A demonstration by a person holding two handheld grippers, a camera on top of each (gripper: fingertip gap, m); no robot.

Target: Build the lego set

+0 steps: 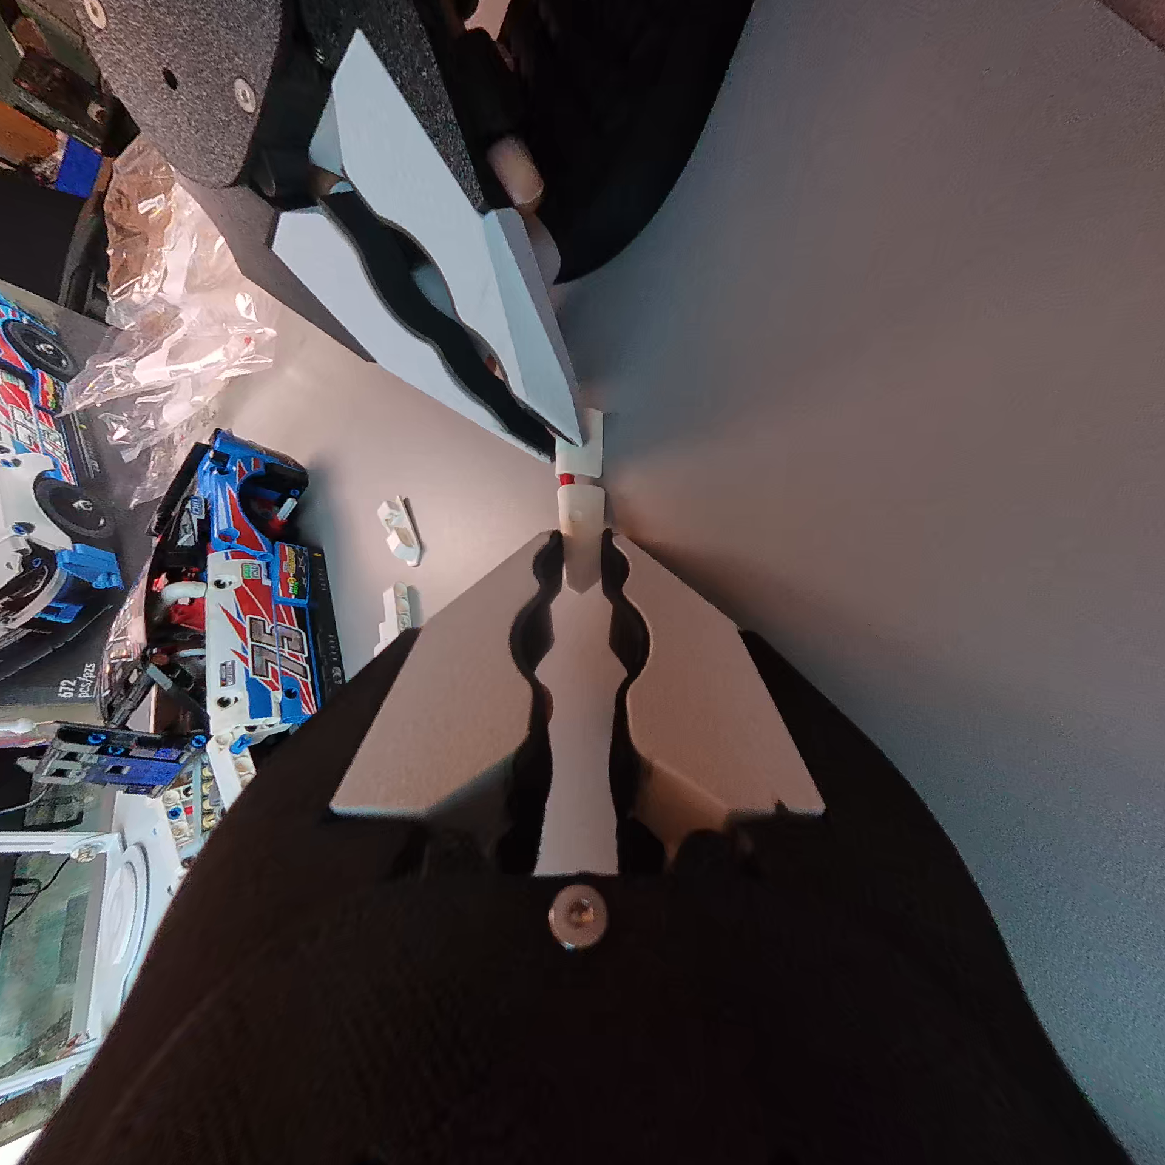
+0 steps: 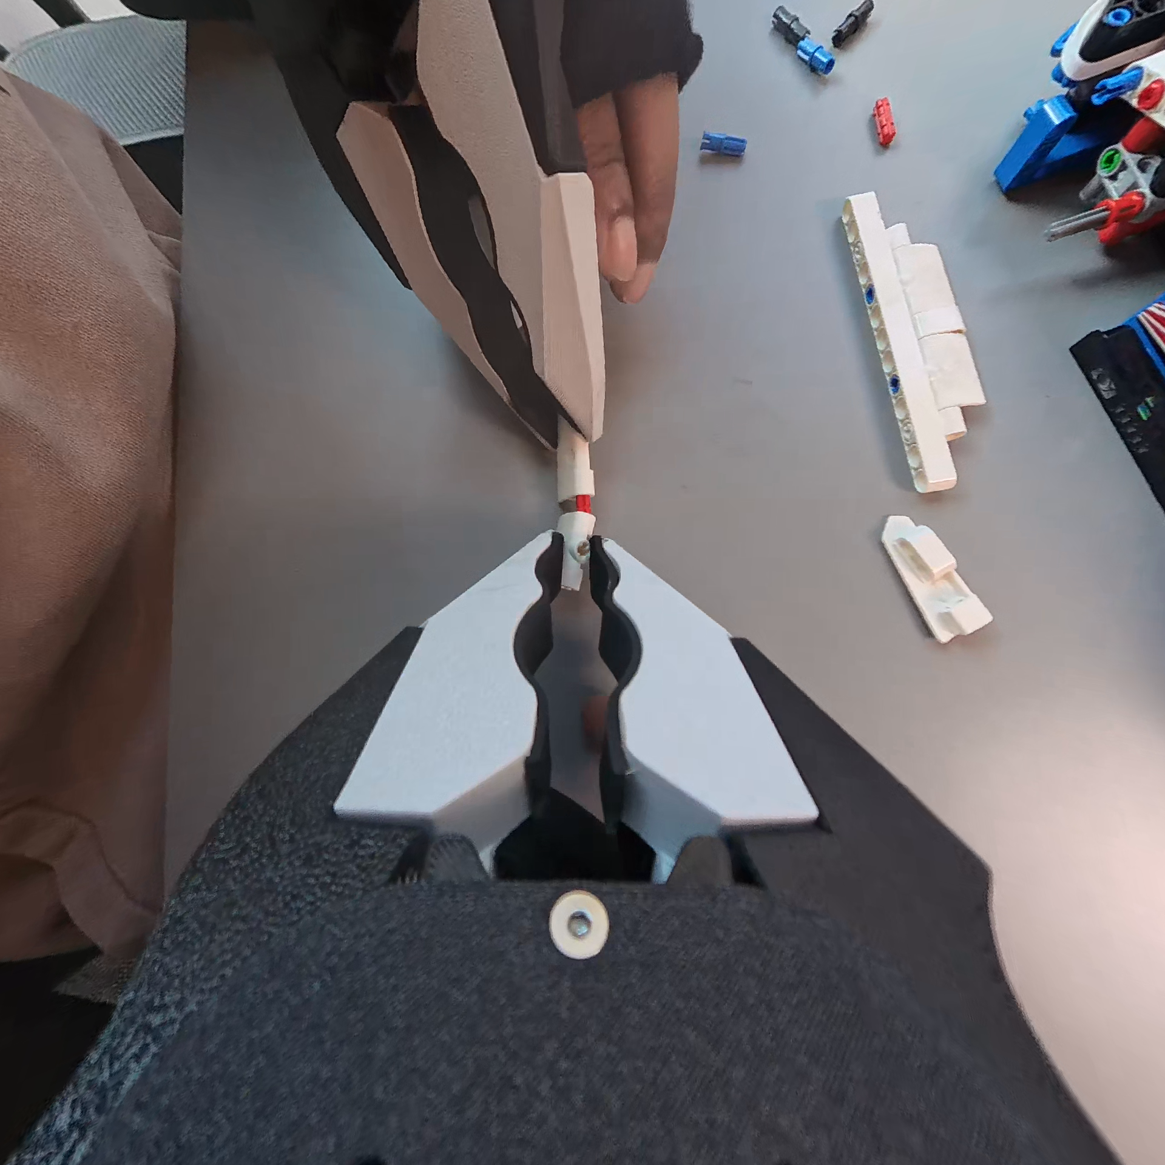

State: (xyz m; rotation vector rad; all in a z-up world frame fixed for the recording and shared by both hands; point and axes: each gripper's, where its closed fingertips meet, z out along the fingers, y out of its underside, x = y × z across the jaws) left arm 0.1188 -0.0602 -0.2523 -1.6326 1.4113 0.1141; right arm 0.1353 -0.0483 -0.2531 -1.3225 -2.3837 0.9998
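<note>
My left gripper [image 1: 581, 539] is shut on a small white lego connector [image 1: 580, 514]. My right gripper [image 2: 575, 542] is shut on another small white connector [image 2: 575, 551]. The two white pieces face each other end to end above the grey table, with a short red pin [image 2: 583, 502] showing in the gap between them. In the left wrist view the right gripper [image 1: 564, 441] comes in from the upper left with its piece [image 1: 583, 451]. In the right wrist view the left gripper [image 2: 570, 435] comes from above with its piece [image 2: 575, 473], a hand [image 2: 624, 208] behind it.
The blue, white and red lego car [image 1: 239, 605] stands at the left beside its box [image 1: 38, 504] and clear bags [image 1: 164, 302]. On the table [image 2: 725, 410] lie a long white beam assembly [image 2: 908, 340], a small white panel [image 2: 933, 577], blue pins [image 2: 724, 144] and a red piece [image 2: 884, 120]. Less than 4 cm separates the two grippers' tips.
</note>
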